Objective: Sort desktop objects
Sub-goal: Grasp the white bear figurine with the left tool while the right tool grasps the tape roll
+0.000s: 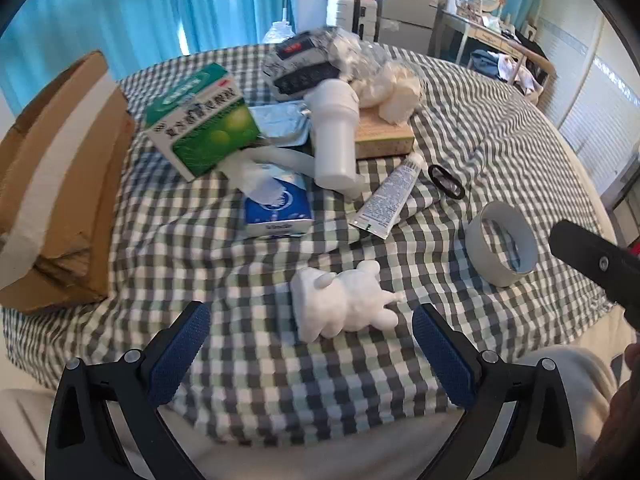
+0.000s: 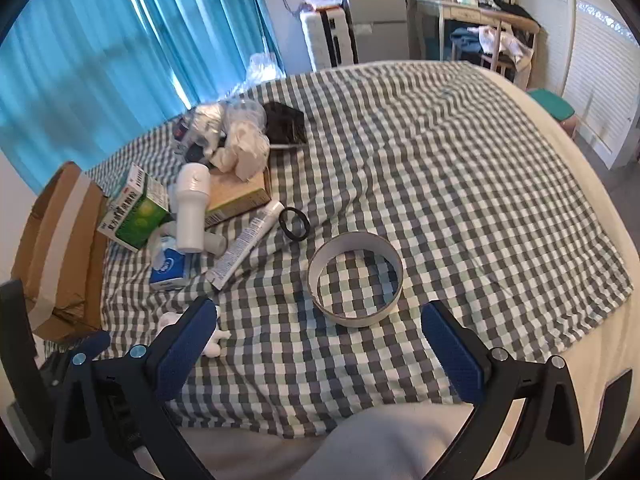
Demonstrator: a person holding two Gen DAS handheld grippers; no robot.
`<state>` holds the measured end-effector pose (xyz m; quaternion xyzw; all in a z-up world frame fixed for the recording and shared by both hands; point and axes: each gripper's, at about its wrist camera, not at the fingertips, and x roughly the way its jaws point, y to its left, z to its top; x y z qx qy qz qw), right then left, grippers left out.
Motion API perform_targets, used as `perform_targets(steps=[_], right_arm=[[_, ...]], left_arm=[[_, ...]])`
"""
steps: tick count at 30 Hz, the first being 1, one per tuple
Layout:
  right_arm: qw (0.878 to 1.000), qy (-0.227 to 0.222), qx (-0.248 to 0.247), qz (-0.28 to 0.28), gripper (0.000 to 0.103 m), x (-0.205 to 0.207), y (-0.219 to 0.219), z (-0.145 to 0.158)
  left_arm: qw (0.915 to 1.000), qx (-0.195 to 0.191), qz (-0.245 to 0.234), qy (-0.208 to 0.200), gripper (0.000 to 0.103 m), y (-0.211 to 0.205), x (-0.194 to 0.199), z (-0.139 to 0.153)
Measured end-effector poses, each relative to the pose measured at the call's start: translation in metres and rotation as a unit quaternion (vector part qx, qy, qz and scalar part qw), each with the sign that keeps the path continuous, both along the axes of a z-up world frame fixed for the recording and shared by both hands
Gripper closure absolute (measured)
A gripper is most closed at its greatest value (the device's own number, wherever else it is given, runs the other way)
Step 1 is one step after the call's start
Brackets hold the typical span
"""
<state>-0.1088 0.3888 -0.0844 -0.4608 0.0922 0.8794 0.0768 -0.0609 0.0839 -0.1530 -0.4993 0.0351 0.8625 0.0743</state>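
On the checked bed cover (image 2: 460, 184), clutter awaits sorting, so left gripper (image 1: 311, 326) and right gripper (image 2: 318, 322) hover spread wide, empty.

Pile of clutter on the checked cloth: green box (image 1: 200, 120) tipped on edge, blue tissue pack (image 1: 278, 210) in front, white bottle (image 1: 335, 136) upright-ish, tube (image 1: 390, 196) lying flat, black ring (image 1: 446, 181) beside it. Tape roll (image 2: 355, 278) and white figurine (image 1: 344, 302) lying apart, nearer.
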Motion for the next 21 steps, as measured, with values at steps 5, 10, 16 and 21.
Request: perform_targets(steps=[5,10,16,21], right_arm=[[0.999,-0.048,0.013,-0.009,0.000,-0.023,0.005,-0.020],[0.994,-0.105,0.024,-0.035,0.000,-0.043,0.018,-0.045],[0.987,-0.150,0.000,-0.049,0.000,-0.064,0.036,-0.073],[0.983,-0.176,-0.020,-0.049,0.000,-0.073,0.040,-0.091]], left_arm=[[0.9995,-0.002,-0.009,-0.029,0.000,0.009,-0.013,-0.026],[0.9985,-0.009,-0.013,-0.052,0.000,0.013,-0.023,-0.046],[0.9978,-0.013,-0.013,-0.063,0.000,0.015,-0.028,-0.066],[0.9981,-0.005,-0.014,-0.060,0.000,0.011,-0.028,-0.071]])
